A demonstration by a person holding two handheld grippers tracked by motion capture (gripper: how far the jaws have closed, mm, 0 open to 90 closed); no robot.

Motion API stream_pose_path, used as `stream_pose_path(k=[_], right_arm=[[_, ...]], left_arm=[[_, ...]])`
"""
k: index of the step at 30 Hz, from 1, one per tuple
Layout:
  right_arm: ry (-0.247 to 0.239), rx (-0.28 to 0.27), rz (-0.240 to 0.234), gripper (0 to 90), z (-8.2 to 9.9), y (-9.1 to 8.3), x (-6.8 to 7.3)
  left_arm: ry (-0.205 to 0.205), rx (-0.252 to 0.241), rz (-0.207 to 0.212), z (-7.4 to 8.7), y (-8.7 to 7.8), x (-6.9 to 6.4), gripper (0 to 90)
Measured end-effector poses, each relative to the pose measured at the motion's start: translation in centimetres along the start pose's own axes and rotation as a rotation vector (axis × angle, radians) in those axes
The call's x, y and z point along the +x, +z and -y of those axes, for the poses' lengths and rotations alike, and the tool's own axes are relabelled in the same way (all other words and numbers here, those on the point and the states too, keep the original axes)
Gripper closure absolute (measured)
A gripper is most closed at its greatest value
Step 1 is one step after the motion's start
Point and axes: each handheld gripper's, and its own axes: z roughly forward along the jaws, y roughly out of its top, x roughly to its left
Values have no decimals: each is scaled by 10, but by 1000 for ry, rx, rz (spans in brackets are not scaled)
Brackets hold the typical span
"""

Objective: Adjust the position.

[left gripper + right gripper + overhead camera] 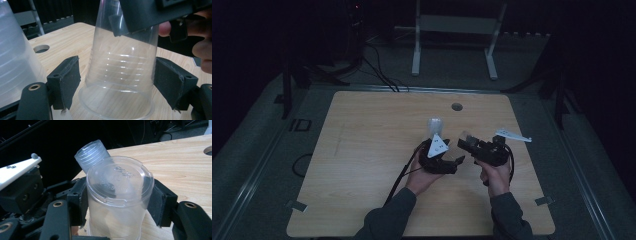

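A clear plastic cup (120,182) is upside down, its base toward the right gripper view's camera. My right gripper (117,200) is shut on it, a pad pressing each side near the base. In the left gripper view the same cup (120,65) stands between the jaws of my left gripper (117,82), rim lowest. A thin gap shows at the left pad (68,80), so this gripper is open around the wide end. Just left of it stands a stack of frosted cups (15,62). In the high view both grippers meet mid-table: left (456,161), right (464,142), with the stack (435,125) behind them.
The wooden table (362,165) has a round hole (456,106) near its far edge. A white metal stand (452,25) and cables (377,70) are on the floor beyond it. Bare wood lies to the left and in front of the hands.
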Motion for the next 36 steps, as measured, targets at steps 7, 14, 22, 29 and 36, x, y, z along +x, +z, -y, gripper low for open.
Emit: stream_pose_path(k=[7, 14, 22, 29, 36], right_arm=[[11, -2, -18, 409, 0, 0, 0], [39, -15, -39, 411, -1, -2, -3], [70, -24, -64, 413, 0, -2, -5], [92, -24, -72, 412, 2, -4, -9], [77, -12, -61, 372, 2, -3, -10]], left_arm=[[-1, -4, -1, 1, 1, -1, 226], [-12, -18, 5, 2, 1, 1, 226], [-8, -26, 9, 3, 2, 0, 232], [-6, -20, 12, 4, 3, -2, 261], [5, -4, 17, 4, 2, -3, 293]])
